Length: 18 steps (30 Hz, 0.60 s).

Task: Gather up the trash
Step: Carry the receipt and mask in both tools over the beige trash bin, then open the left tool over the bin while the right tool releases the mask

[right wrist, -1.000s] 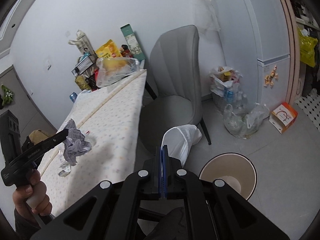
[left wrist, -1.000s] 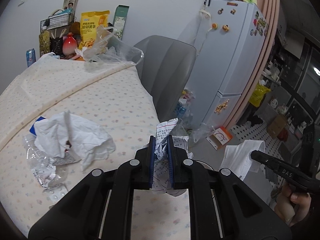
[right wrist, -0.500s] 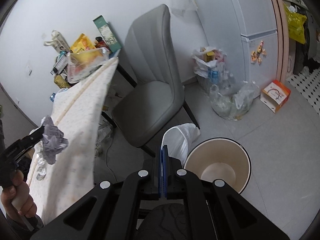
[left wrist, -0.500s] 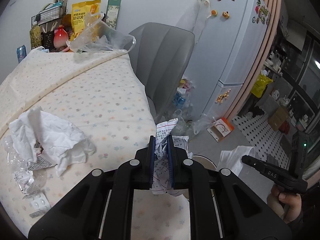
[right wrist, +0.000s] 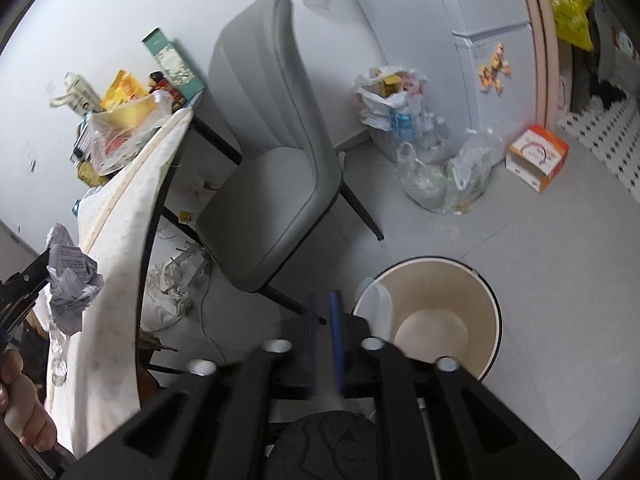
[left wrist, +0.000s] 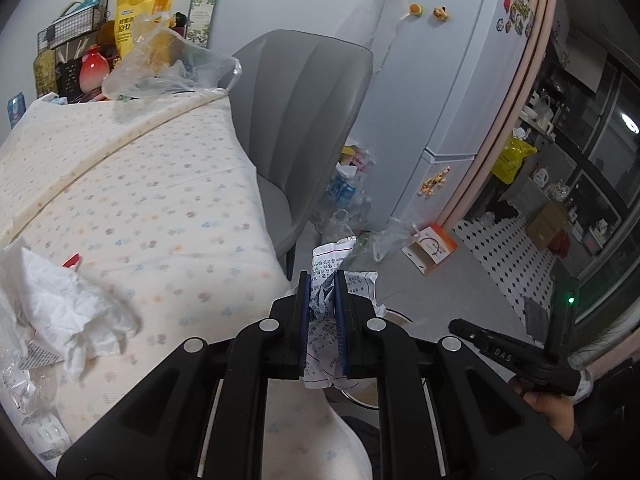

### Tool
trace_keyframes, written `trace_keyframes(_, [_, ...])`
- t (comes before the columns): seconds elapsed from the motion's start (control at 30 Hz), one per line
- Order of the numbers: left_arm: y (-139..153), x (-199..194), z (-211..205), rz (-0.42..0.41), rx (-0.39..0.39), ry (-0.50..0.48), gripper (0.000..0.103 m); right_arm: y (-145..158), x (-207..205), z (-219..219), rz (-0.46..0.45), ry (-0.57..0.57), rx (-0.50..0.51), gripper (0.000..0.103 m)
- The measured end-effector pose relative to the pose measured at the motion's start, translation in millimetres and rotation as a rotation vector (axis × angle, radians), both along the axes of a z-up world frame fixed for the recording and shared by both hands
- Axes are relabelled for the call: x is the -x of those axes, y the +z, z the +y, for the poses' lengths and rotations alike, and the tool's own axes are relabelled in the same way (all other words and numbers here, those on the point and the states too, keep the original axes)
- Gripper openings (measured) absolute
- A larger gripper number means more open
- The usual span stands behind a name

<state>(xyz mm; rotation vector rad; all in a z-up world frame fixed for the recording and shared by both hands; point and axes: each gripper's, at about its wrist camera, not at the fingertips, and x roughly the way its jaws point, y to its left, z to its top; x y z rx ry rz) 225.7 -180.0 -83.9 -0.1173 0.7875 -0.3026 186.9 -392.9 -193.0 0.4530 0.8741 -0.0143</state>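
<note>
My left gripper is shut on a crumpled printed paper and holds it at the table's right edge, above the floor. The same paper shows in the right wrist view, held at the left beside the tablecloth. My right gripper is slightly open and empty, above the floor just left of a beige trash bin. A white piece lies blurred over the bin's left rim. The right gripper also shows in the left wrist view. More trash lies on the table: crumpled white tissue and clear plastic wrappers.
A grey chair stands between table and bin. Plastic bags of bottles and an orange box sit by the white fridge. Snack bags and a rack crowd the table's far end. Paper scraps lie under the table.
My right gripper swung down over the bin and opened; the white piece it held now lies at the bin's rim. My left gripper carried the paper toward the table's right edge.
</note>
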Motion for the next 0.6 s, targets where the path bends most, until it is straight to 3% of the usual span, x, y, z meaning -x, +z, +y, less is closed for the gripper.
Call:
trace_keyframes(0.03, [0,-1,-3,0.0,-0.001,-0.005,0.012,-2,3,-3,-0.006,-0.017,-0.007,0.057])
trace_keyframes(0.07, [1,-2,-6,0.001,-0.003,-0.01,0.012,-1,7,-6,-0.021,-0.031,0.002,0.058])
trace_keyframes(0.17, [0,-6,-20,0.007,-0.009,-0.03,0.012,-2,12,-12,-0.019,-0.028,-0.002,0.052])
trace_keyframes(0.6, [-22,-21,-120,0.08,-0.02,-0.203,0.012,15,89,-83,-0.039,-0.195,-0.006,0.052])
